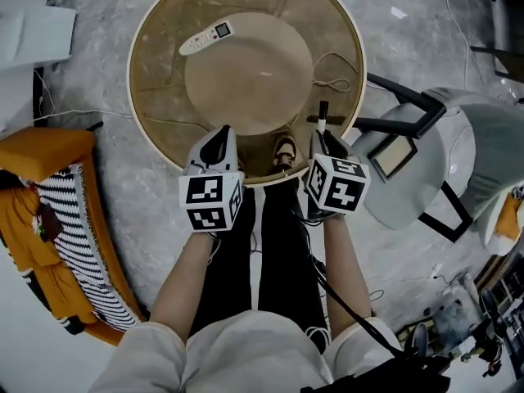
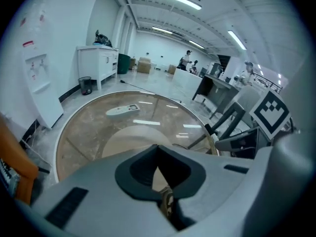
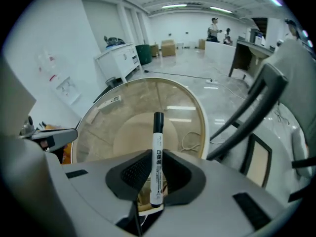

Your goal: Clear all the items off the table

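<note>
Right gripper [image 3: 156, 174] clamped on marker [image 3: 157, 157] barrel: light, stiff, slick plastic (cap end sticking out). Left gripper [image 2: 158, 169] closed, empty. Remote [image 1: 206, 37] likely next: light, rigid, grab across narrow width.

clear: table [image 1: 246, 80] centre | obstacles: remote [image 1: 205, 38] far left; cable [image 1: 332, 82] right rim; chair [image 1: 458, 150] beside table

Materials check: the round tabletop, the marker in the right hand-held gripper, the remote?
Tabletop: looks like clear, slightly tinted glass with a glossy finish. Bright reflections sit on it and the beige base shows through.
Marker: smooth white plastic barrel with printed lettering and a black cap.
Remote control: probably matte white plastic, but it is too small to be sure.
</note>
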`<state>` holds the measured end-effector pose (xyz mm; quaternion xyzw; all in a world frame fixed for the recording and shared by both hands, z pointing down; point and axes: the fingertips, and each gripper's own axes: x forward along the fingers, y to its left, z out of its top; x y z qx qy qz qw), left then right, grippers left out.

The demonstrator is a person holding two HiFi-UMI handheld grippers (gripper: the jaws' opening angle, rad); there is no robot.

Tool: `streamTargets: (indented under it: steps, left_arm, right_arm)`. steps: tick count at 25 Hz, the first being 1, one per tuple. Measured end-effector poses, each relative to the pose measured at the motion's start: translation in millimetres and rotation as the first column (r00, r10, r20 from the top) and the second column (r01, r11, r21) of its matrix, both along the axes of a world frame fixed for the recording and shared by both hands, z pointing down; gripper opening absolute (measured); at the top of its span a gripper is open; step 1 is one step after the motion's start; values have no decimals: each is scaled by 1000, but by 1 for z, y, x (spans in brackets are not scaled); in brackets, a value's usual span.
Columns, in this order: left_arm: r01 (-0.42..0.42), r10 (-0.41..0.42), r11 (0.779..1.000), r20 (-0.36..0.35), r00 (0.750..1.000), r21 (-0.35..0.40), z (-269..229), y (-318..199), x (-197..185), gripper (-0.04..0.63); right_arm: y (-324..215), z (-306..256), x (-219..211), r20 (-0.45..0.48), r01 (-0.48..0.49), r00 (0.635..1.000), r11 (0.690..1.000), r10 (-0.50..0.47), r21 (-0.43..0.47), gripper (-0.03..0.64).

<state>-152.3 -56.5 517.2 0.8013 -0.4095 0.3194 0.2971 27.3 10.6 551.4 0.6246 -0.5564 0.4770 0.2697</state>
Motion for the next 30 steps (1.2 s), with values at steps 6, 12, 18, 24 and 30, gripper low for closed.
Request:
streamTargets:
  steps: [6, 12, 18, 24, 30]
  left_arm:
    - [-217, 217, 976, -6, 976, 8, 0, 36, 87, 8]
    - [-450, 450, 893, -15, 893, 5, -3, 80, 166, 8]
    - [-565, 565, 825, -13, 825, 5, 0, 122, 226, 8]
    - [-614, 614, 789, -4, 789, -7, 4, 145, 261, 8]
    - [-604, 604, 797, 7, 797, -10, 9, 144, 285, 8]
  right_arm:
    - [65, -4, 72, -1, -227, 974, 974, 227, 12, 81]
    - [146, -7, 133, -11, -478, 878, 878, 478, 5, 81]
    - [210, -3, 180, -7, -604, 797, 797, 604, -7, 81]
    - [241, 4, 206, 0, -656, 754, 754, 656, -16, 81]
    - [242, 16, 239, 8, -660, 751, 751, 661, -25, 81]
